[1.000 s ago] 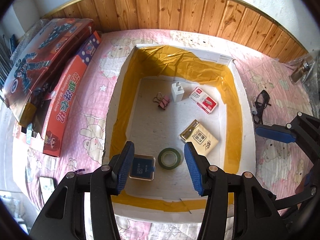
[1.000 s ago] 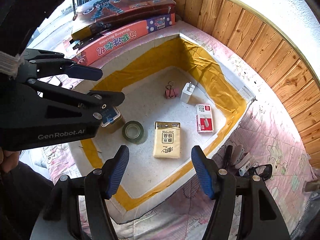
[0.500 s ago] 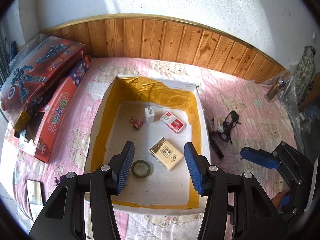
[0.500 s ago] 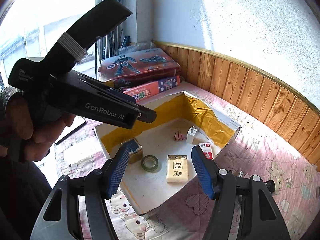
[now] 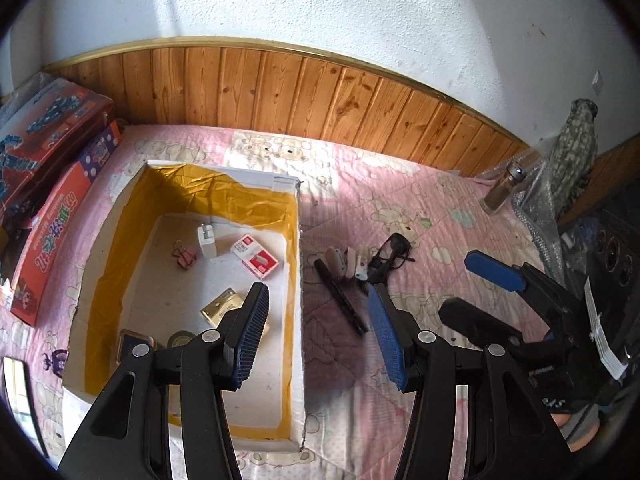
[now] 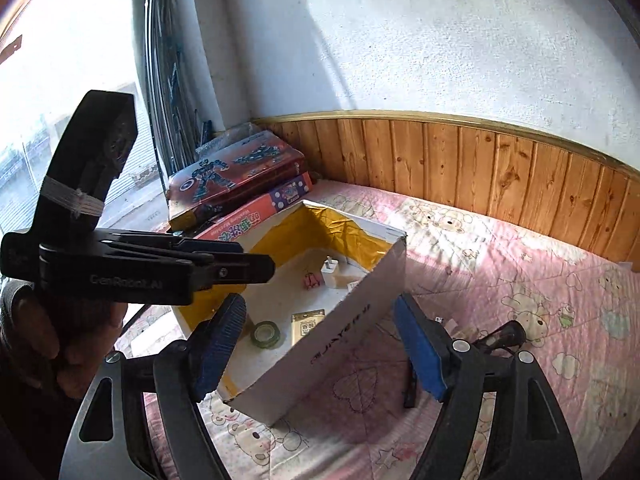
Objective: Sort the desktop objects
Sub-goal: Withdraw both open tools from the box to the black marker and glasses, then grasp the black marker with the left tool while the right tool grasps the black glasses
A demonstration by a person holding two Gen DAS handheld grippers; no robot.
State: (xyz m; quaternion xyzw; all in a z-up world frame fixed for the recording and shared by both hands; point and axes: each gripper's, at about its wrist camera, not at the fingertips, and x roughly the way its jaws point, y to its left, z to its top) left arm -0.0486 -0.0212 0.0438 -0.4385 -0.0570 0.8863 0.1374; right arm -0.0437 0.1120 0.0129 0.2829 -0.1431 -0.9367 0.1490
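A white box (image 5: 294, 264) lined with yellow tape sits on the pink quilt and holds a white charger (image 5: 207, 241), a pink binder clip (image 5: 185, 257), a red staple box (image 5: 254, 255), a gold pack (image 5: 221, 309), a tape roll (image 6: 265, 333) and a small tin (image 5: 132, 344). Right of the box lie a black pen (image 5: 340, 295), small clips (image 5: 347, 261) and black glasses (image 5: 393, 252). My left gripper (image 5: 318, 336) is open and empty, high above the box's right wall. My right gripper (image 6: 320, 348) is open and empty, raised over the box's near wall (image 6: 340, 332).
Red toy boxes (image 5: 44, 184) are stacked left of the white box. A wood-panelled wall (image 5: 320, 100) runs along the back. A glass jar (image 5: 502, 192) and a patterned bottle (image 5: 572, 148) stand at the far right. A phone (image 5: 18, 388) lies at the left edge.
Both grippers have risen and pulled back from the box, both still open. The left view has swung right, so the pen, clips and glasses now show.
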